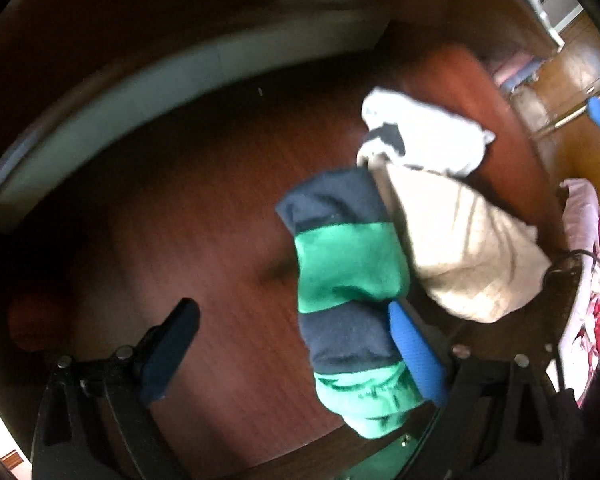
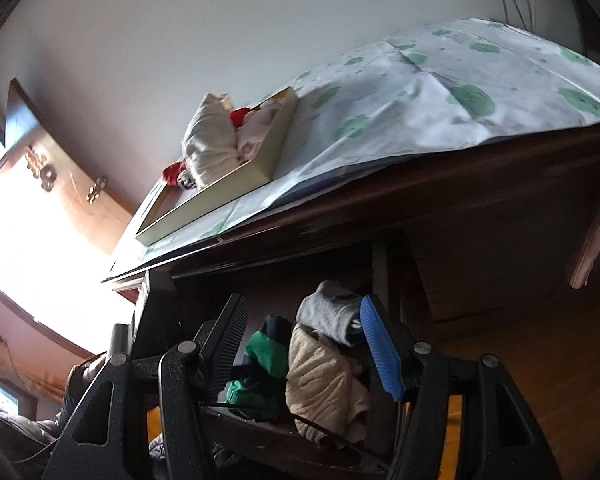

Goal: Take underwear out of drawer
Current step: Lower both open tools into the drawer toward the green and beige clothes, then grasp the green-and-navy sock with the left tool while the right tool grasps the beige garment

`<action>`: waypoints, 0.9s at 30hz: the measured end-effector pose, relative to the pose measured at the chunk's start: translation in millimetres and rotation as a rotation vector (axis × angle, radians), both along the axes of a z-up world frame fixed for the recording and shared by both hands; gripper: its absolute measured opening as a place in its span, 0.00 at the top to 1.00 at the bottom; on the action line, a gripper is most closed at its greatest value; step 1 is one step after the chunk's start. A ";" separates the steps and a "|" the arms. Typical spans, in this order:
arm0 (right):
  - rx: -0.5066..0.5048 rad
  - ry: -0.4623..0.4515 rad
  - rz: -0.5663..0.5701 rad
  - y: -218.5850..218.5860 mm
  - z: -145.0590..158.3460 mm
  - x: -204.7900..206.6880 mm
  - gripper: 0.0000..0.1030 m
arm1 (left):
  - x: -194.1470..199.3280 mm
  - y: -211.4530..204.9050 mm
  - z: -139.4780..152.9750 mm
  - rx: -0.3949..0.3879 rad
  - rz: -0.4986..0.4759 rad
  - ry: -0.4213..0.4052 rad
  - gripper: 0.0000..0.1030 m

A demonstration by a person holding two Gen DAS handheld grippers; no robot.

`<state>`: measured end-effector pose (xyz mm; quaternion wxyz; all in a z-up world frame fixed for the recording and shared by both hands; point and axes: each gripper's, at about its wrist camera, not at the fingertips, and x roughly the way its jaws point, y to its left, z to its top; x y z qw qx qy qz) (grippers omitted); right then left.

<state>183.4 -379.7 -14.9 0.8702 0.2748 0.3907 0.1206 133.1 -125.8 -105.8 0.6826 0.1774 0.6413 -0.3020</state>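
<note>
The left gripper (image 1: 292,344) hangs wide open and empty over the drawer (image 1: 172,216), its blue finger beside the striped underwear (image 1: 348,276) still lying inside — the reach, I'd say — while the right gripper (image 2: 304,344), also open, holds nothing; next, close on it.
</note>
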 end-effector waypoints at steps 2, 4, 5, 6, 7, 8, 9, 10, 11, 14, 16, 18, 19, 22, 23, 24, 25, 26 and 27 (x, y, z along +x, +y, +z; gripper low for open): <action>0.020 -0.004 -0.002 -3.4 -2.4 0.2 0.40 | 2.6 -4.9 -5.1 -0.005 0.000 0.047 0.08; 0.025 -0.014 0.006 -3.7 -2.9 -0.3 0.40 | 3.3 -7.2 -10.9 -0.013 0.013 0.113 0.11; 0.020 -0.021 0.013 -3.1 -2.8 -1.1 0.40 | 3.0 -8.8 -13.6 -0.017 0.009 0.141 0.14; 0.014 -0.024 0.017 -2.7 -2.5 -1.3 0.40 | 1.6 -11.5 -14.9 -0.016 0.000 0.149 0.14; 0.006 -0.024 0.020 -2.2 -2.1 -1.4 0.40 | -1.3 -15.0 -13.5 -0.011 -0.020 0.136 0.19; -0.005 -0.023 0.024 -1.6 -1.5 -1.5 0.40 | -3.5 -17.3 -12.0 -0.013 -0.037 0.129 0.24; -0.011 -0.022 0.028 -1.8 -0.9 -1.2 0.40 | -5.7 -19.6 -9.3 -0.027 -0.054 0.119 0.36; -0.012 -0.022 0.029 -2.5 -0.5 -1.4 0.40 | -7.9 -21.5 -6.8 -0.047 -0.068 0.117 0.50; -0.011 -0.024 0.028 -3.6 0.2 -1.7 0.40 | -9.0 -22.4 -5.9 -0.063 -0.072 0.129 0.57; -0.007 -0.031 0.018 -5.9 0.6 -1.6 0.40 | -11.0 -21.3 -4.0 -0.093 -0.062 0.124 0.71; -0.006 -0.029 0.022 -5.1 -1.2 -0.5 0.40 | -11.6 -14.7 5.0 -0.148 -0.048 0.107 0.79; -0.014 -0.022 0.050 -0.5 -3.8 2.1 0.40 | -14.6 -2.7 19.8 -0.175 -0.041 0.044 0.79; -0.017 -0.018 0.064 1.9 -4.9 4.0 0.40 | -15.8 3.8 26.3 -0.176 -0.038 0.017 0.79; -0.009 -0.009 0.118 8.6 -9.3 11.1 0.45 | -16.8 28.0 46.5 -0.205 -0.005 -0.026 0.79; -0.008 -0.002 0.142 11.8 -11.3 14.1 0.50 | -15.3 37.6 52.9 -0.216 0.008 -0.039 0.79; -0.011 0.012 0.168 15.7 -14.2 17.5 0.51 | -17.0 50.5 63.1 -0.232 0.023 -0.064 0.79; -0.026 0.037 0.196 21.7 -19.1 22.0 0.51 | -17.3 60.1 69.1 -0.241 0.031 -0.082 0.79; -0.043 0.056 0.215 26.9 -23.6 24.9 0.51 | -18.9 71.1 75.2 -0.251 0.038 -0.100 0.79; -0.060 0.076 0.236 32.8 -28.3 27.6 0.52 | -21.9 82.8 85.4 -0.264 0.047 -0.125 0.79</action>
